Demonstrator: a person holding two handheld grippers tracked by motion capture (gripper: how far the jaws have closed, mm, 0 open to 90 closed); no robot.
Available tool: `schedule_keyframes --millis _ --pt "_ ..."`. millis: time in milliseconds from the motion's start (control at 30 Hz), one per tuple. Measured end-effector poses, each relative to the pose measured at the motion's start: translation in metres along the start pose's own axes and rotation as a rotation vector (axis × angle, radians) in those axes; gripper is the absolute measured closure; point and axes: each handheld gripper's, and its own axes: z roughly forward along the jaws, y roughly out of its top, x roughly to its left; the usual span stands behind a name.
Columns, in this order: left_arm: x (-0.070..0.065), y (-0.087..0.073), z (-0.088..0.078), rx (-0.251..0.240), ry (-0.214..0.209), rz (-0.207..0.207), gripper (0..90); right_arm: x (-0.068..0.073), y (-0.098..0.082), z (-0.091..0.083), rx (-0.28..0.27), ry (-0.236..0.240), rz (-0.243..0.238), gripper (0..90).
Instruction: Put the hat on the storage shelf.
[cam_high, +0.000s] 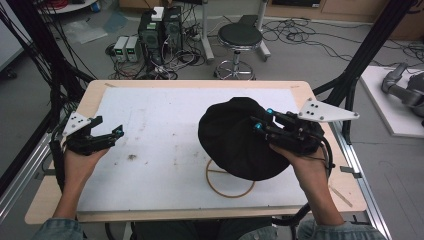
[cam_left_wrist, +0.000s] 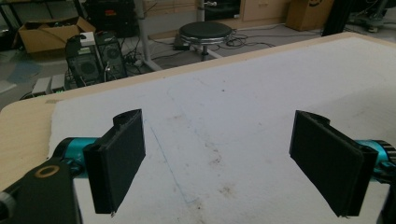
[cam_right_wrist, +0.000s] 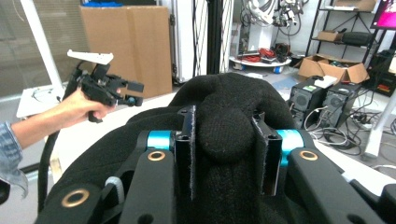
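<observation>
A black knitted hat (cam_high: 235, 140) hangs over the right half of the white mat, and a fold of its fabric (cam_right_wrist: 224, 126) bulges between the two pads of my right gripper (cam_high: 263, 119), which is shut on it. In the right gripper view the gripper (cam_right_wrist: 226, 149) points into the hat's crown. Under the hat, a thin wooden ring (cam_high: 220, 187) lies flat on the mat, partly hidden by it. My left gripper (cam_high: 111, 127) hovers at the mat's left edge. Its jaws stand wide open with nothing between them (cam_left_wrist: 219, 163). It also appears far off in the right gripper view (cam_right_wrist: 135, 93).
A stained white mat (cam_high: 150, 110) covers most of the wooden table (cam_high: 60, 200). Beyond the far edge stand a black stool (cam_high: 240, 37) and computer towers (cam_high: 160, 27) amid cables. A grey robot arm (cam_high: 405, 87) lies on a white board to the right.
</observation>
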Motion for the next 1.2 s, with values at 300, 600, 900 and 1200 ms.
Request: schedule_keyframes --millis 300,600,900,1200 --pt "0.001 0.001 -0.002 -0.006 0.001 0.0 18.4 0.013 -0.002 0.003 0.039 -0.019 -0.053 66.4" --pt "0.0 0.002 -0.003 -0.007 0.0 0.003 18.4 0.015 -0.004 0.004 0.042 -0.023 -0.056 62.9" --pt "-0.001 0.001 -0.002 -0.007 -0.001 0.003 18.5 0.015 -0.006 0.004 0.038 -0.028 -0.057 58.3" --pt "-0.001 0.001 -0.002 -0.005 -0.002 0.005 18.5 0.014 -0.007 0.003 0.031 -0.036 -0.056 53.7"
